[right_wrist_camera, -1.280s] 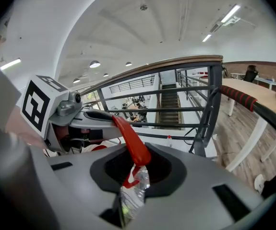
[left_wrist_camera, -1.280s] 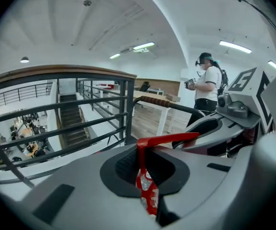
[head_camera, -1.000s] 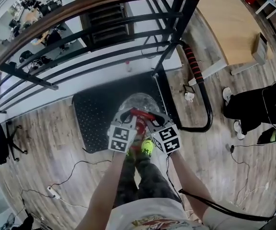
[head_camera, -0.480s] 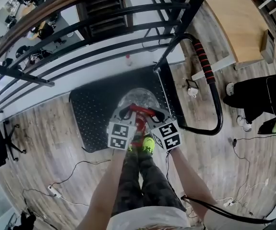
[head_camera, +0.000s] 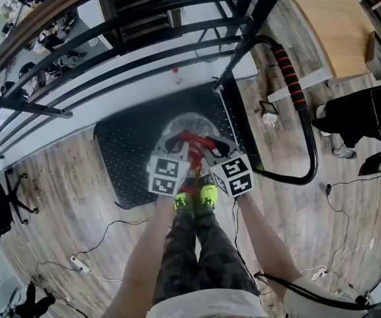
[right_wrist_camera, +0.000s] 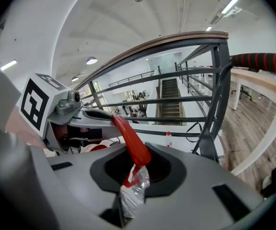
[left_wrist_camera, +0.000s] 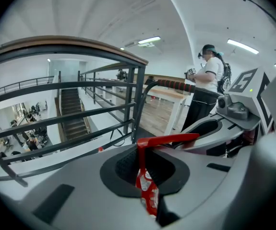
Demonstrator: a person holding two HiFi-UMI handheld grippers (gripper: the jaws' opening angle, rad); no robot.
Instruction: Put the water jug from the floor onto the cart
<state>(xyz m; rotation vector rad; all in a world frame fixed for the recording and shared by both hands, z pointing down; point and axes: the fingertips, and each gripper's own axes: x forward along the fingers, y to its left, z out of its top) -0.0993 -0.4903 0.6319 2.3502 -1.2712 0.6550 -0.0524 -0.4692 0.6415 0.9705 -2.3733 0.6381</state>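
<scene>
1. The large clear plastic water jug (head_camera: 189,126) is seen from above over the black studded deck of the flat cart (head_camera: 127,158). It sits near the deck's front edge, just ahead of the person's yellow-green shoes (head_camera: 197,199). Whether its base is borne by the deck or hangs just clear of it cannot be told.
2. The jug's red plastic carry handle (head_camera: 195,142) is gripped from both sides. The jaws of the left gripper (head_camera: 177,150) are closed tight on the handle's thin upright strap, with a scrap of red printed label pinched below it.
3. The jaws of the right gripper (head_camera: 211,150) are closed on the broader red band of the same handle, and some crinkled clear film is caught with it.
4. The jug is judged to be heavy if filled. Its rounded walls are smooth and too wide for the jaws, so they would be slippery and offer no hold.
5. The handle is the only part that can be taken. It looks thin and somewhat flexible, so the load is best shared evenly between the two grips and kept level — a tilt could let the strap slide through.
6. Swinging is to be expected while the jug hangs, and a hard landing could crack the plastic. The jaws are best kept closed until the base is plainly carried by the deck.
</scene>
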